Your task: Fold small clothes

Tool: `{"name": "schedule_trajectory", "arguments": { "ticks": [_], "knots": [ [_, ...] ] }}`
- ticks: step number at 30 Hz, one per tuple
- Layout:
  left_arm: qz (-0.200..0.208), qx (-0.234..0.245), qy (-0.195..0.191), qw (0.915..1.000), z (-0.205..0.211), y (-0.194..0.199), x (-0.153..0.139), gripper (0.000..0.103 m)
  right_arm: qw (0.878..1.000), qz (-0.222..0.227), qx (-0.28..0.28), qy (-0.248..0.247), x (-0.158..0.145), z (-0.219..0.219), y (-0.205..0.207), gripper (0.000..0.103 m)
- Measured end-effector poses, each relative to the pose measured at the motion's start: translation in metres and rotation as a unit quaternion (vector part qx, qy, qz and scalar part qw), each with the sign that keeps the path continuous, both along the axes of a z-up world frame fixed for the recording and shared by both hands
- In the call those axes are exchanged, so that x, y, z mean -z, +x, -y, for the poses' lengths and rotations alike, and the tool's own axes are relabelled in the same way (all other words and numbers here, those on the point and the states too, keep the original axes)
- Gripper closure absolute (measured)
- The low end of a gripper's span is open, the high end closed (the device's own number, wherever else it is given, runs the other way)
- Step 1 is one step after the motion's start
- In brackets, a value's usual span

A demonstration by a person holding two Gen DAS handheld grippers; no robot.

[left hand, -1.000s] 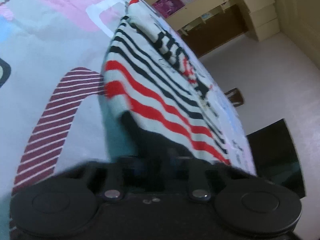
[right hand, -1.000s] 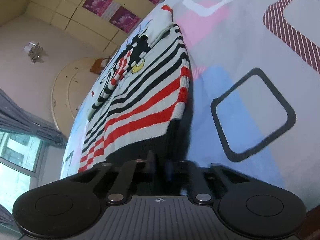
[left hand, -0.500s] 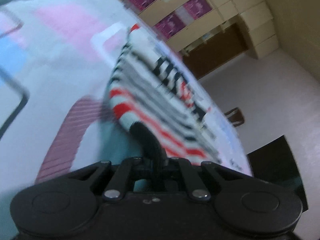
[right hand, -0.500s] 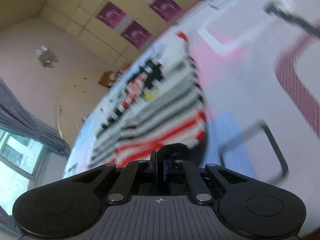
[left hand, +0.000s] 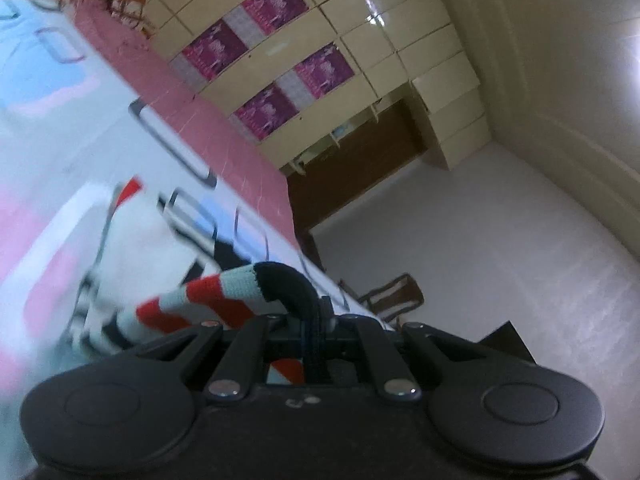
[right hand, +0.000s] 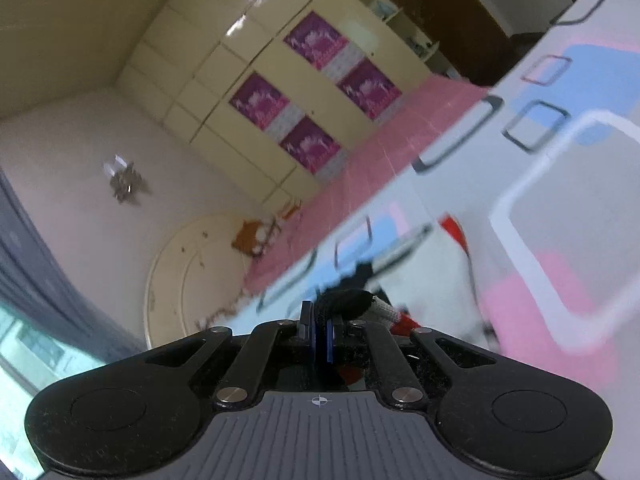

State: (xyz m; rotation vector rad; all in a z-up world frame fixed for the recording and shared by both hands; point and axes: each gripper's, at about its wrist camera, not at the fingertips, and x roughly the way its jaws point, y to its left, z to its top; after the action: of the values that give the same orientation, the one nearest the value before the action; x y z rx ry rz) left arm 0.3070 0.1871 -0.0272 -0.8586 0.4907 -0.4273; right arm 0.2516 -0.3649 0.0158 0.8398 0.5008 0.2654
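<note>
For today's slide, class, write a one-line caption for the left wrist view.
Left hand-held gripper shut on the dark hem of a striped sweater, lifted above the patterned bedsheet.

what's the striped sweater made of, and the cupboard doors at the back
Striped sweater: looks like knitted yarn, matte, with fine ribbed stitches showing on the black hem; wool or acrylic cannot be told. The left gripper and right gripper are each shut on that hem.
Cupboard doors: probably lacquered or laminated board, cream and glossy, since bright light reflections show on the panels.

Left gripper (left hand: 316, 320) and right gripper (right hand: 319, 334) — both clamped, tilted slightly downward.
</note>
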Motion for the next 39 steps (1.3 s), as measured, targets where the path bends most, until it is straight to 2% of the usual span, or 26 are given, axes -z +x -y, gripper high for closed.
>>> {"name": "schedule_trajectory", "arguments": {
  "ticks": [3, 5, 8, 10, 15, 16, 17, 18, 19, 20, 21, 23, 25, 26, 28, 30, 33, 35, 36, 38, 39],
  "knots": [
    [-0.012, -0.001, 0.013, 0.9998, -0.001, 0.044, 0.003, 0.097, 1.0, -0.014, 0.007, 0.008, -0.001, 0.001, 0.044, 0.099],
    [-0.05, 0.001, 0.021, 0.9985, -0.001, 0.078, 0.021, 0.097, 0.999, -0.038, 0.013, 0.003, 0.012, -0.001, 0.078, 0.099],
    [-0.119, 0.001, 0.037, 0.9921, -0.003, 0.119, 0.06, 0.098, 0.995, -0.094, 0.02, 0.017, 0.054, -0.003, 0.122, 0.099],
    [-0.148, 0.001, 0.034, 0.9883, -0.008, 0.136, 0.082, 0.098, 0.991, -0.128, 0.022, 0.017, 0.081, -0.004, 0.144, 0.099],
    [-0.152, 0.01, 0.02, 0.9882, -0.013, 0.158, 0.099, 0.096, 0.988, -0.149, 0.028, 0.028, 0.109, 0.002, 0.168, 0.099],
    [-0.147, 0.014, 0.014, 0.9889, -0.014, 0.166, 0.101, 0.088, 0.988, -0.151, 0.03, 0.033, 0.112, 0.004, 0.173, 0.099],
    [-0.144, 0.011, 0.008, 0.9895, -0.016, 0.17, 0.104, 0.069, 0.988, -0.145, 0.031, 0.036, 0.114, 0.005, 0.178, 0.098],
    [-0.138, 0.012, -0.005, 0.9903, -0.018, 0.175, 0.106, 0.056, 0.989, -0.135, 0.035, 0.038, 0.116, 0.006, 0.183, 0.096],
    [-0.132, 0.008, -0.012, 0.9912, -0.019, 0.178, 0.107, 0.036, 0.989, -0.137, 0.041, 0.036, 0.119, 0.008, 0.19, 0.088],
    [-0.126, 0.001, -0.01, 0.992, -0.02, 0.183, 0.109, 0.032, 0.989, -0.136, 0.054, 0.031, 0.12, 0.008, 0.195, 0.05],
    [-0.123, 0.0, -0.007, 0.9924, -0.02, 0.191, 0.108, 0.032, 0.989, -0.124, 0.075, 0.022, 0.117, 0.01, 0.197, 0.031],
    [-0.116, 0.004, 0.006, 0.9932, -0.022, 0.194, 0.104, 0.032, 0.99, -0.108, 0.085, 0.01, 0.113, 0.015, 0.198, 0.032],
    [-0.107, 0.014, 0.057, 0.9925, -0.02, 0.192, 0.095, 0.033, 0.992, -0.097, 0.075, -0.003, 0.108, 0.018, 0.195, 0.032],
    [-0.105, 0.024, 0.088, 0.9903, -0.019, 0.19, 0.091, 0.035, 0.994, -0.087, 0.062, -0.027, 0.104, 0.017, 0.191, 0.032],
    [-0.112, 0.052, 0.166, 0.9783, -0.01, 0.192, 0.088, 0.042, 0.992, -0.085, 0.03, -0.086, 0.099, 0.007, 0.189, 0.032],
    [-0.111, 0.075, 0.228, 0.9645, 0.001, 0.195, 0.088, 0.046, 0.985, -0.09, -0.007, -0.145, 0.1, -0.008, 0.192, 0.044],
    [-0.109, 0.104, 0.309, 0.9391, 0.022, 0.204, 0.087, 0.05, 0.965, -0.092, -0.051, -0.242, 0.107, -0.038, 0.198, 0.044],
    [-0.113, 0.11, 0.349, 0.9238, 0.032, 0.208, 0.086, 0.057, 0.941, -0.102, -0.064, -0.317, 0.114, -0.058, 0.206, 0.044],
    [-0.113, 0.11, 0.362, 0.9187, 0.035, 0.21, 0.086, 0.058, 0.929, -0.104, -0.071, -0.348, 0.119, -0.067, 0.209, 0.05],
    [-0.109, 0.104, 0.391, 0.9082, 0.038, 0.209, 0.087, 0.074, 0.913, -0.102, -0.084, -0.386, 0.13, -0.079, 0.211, 0.064],
    [-0.103, 0.099, 0.386, 0.9113, 0.037, 0.208, 0.085, 0.081, 0.907, -0.099, -0.086, -0.4, 0.133, -0.082, 0.213, 0.074]
  ]
}}
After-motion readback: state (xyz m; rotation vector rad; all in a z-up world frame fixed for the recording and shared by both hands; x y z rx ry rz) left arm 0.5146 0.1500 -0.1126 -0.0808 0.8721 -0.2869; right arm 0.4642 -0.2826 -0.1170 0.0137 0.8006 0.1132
